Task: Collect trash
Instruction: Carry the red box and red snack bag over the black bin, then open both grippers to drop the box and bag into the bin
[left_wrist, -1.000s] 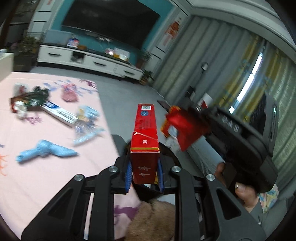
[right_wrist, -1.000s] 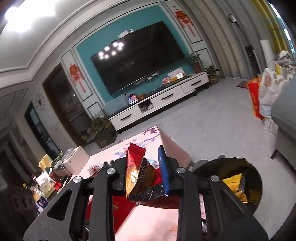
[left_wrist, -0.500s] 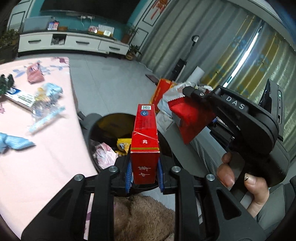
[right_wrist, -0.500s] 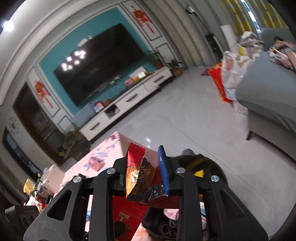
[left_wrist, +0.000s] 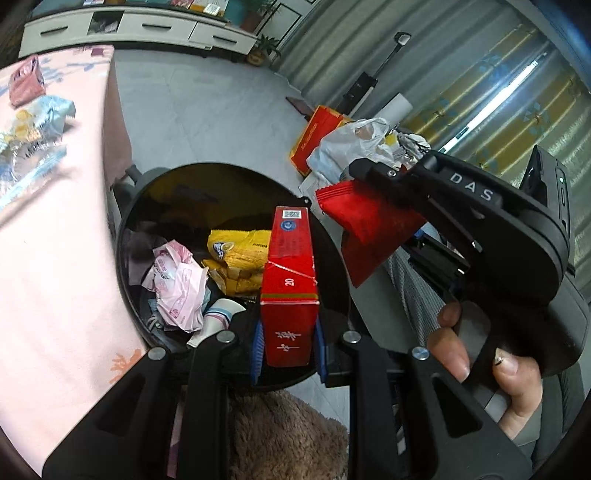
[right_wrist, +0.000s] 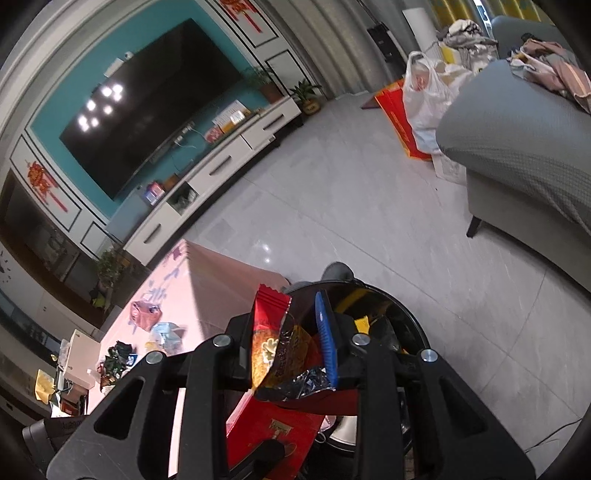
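My left gripper (left_wrist: 288, 343) is shut on a red cigarette box (left_wrist: 290, 291) and holds it over the open black trash bin (left_wrist: 147, 192), which holds a yellow snack bag (left_wrist: 236, 254) and pink wrappers (left_wrist: 177, 284). My right gripper (right_wrist: 290, 343) is shut on a torn red snack wrapper (right_wrist: 284, 354); in the left wrist view the wrapper (left_wrist: 365, 229) hangs just right of the bin. The red box (right_wrist: 273, 432) and the bin (right_wrist: 406, 321) show below it in the right wrist view.
The pink table (left_wrist: 55, 229) at the left carries several wrappers (left_wrist: 37, 122). A grey sofa (right_wrist: 517, 155), a white plastic bag (right_wrist: 424, 88) and a red paper bag (right_wrist: 397, 122) stand on the tiled floor at the right. A TV cabinet (right_wrist: 221, 166) lines the far wall.
Both grippers have swung from the table side toward the bin. The red box now hangs over the bin's opening and the red wrapper sits beside its right rim. Both stay shut.
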